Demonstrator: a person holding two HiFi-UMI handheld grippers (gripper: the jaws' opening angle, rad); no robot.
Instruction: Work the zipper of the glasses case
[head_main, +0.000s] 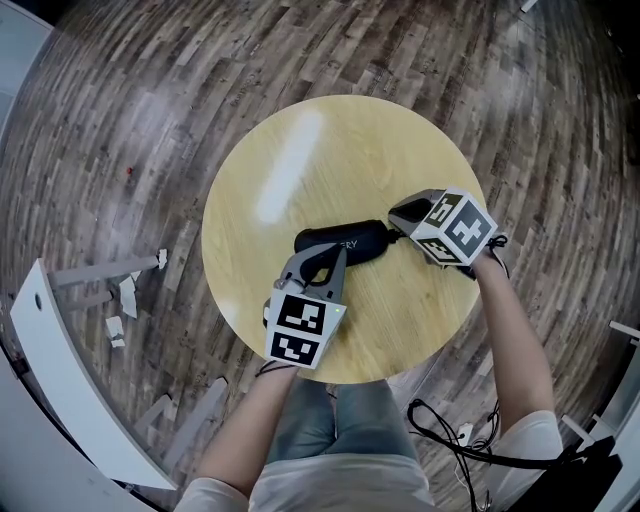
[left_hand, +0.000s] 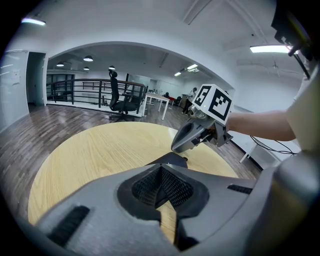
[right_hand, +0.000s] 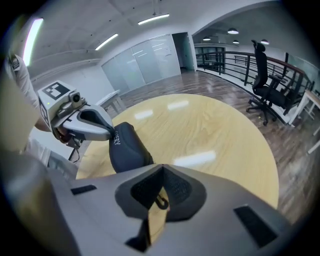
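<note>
A black glasses case (head_main: 345, 241) lies near the middle of the round wooden table (head_main: 300, 150). My left gripper (head_main: 322, 256) comes from the near side; its jaws are closed on the case's left end (left_hand: 171, 159). My right gripper (head_main: 396, 229) is at the case's right end. In the right gripper view its jaws (right_hand: 161, 194) are closed, with the small black zipper pull (right_hand: 161, 202) pinched between them. That view also shows the case (right_hand: 127, 146) running away to the left gripper (right_hand: 106, 133). The left gripper view shows the right gripper (left_hand: 183, 144) just past the case.
The table stands on a dark wood-plank floor. A white board (head_main: 60, 380) and scraps (head_main: 120, 300) lie on the floor to the left; black cables (head_main: 450, 430) trail at the lower right. An office chair (left_hand: 122, 100) and a railing stand far behind.
</note>
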